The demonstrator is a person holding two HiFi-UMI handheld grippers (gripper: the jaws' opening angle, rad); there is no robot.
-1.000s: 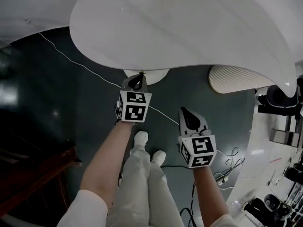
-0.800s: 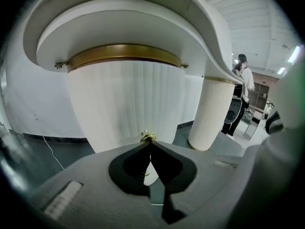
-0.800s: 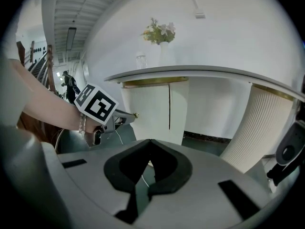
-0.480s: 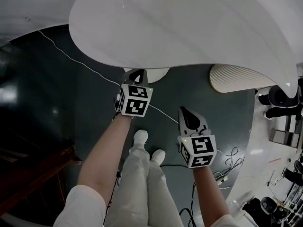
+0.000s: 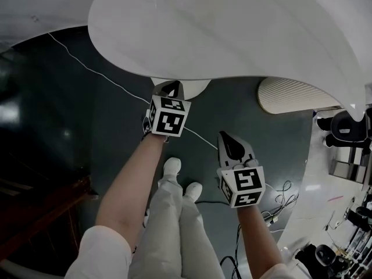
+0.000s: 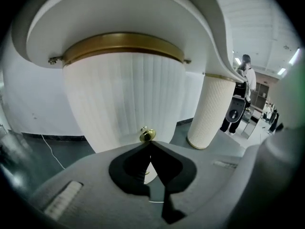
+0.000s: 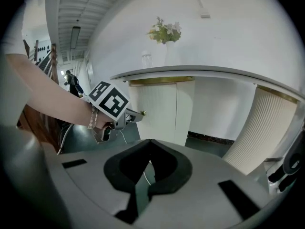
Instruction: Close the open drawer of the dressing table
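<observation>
The white dressing table (image 5: 232, 34) fills the top of the head view. Under it hangs a fluted white drawer front (image 6: 124, 94) with a brass band and a small brass knob (image 6: 147, 135). My left gripper (image 5: 170, 89) reaches under the table's edge, shut and holding nothing, its tips (image 6: 150, 143) right at the knob. In the right gripper view the left gripper (image 7: 131, 114) points at the knob (image 7: 143, 112) on the drawer (image 7: 155, 111). My right gripper (image 5: 229, 141) hangs back over the floor, shut and empty (image 7: 150, 142). How far the drawer stands out is unclear.
A fluted white table leg (image 5: 290, 96) stands to the right of the drawer. A white cable (image 5: 87, 68) crosses the dark floor. A vase of flowers (image 7: 166, 35) stands on the table top. Equipment (image 5: 343, 127) crowds the right edge. The person's shoes (image 5: 172, 168) are below the grippers.
My left gripper has moved a little forward and up towards the drawer under the table. The right gripper has hardly moved.
</observation>
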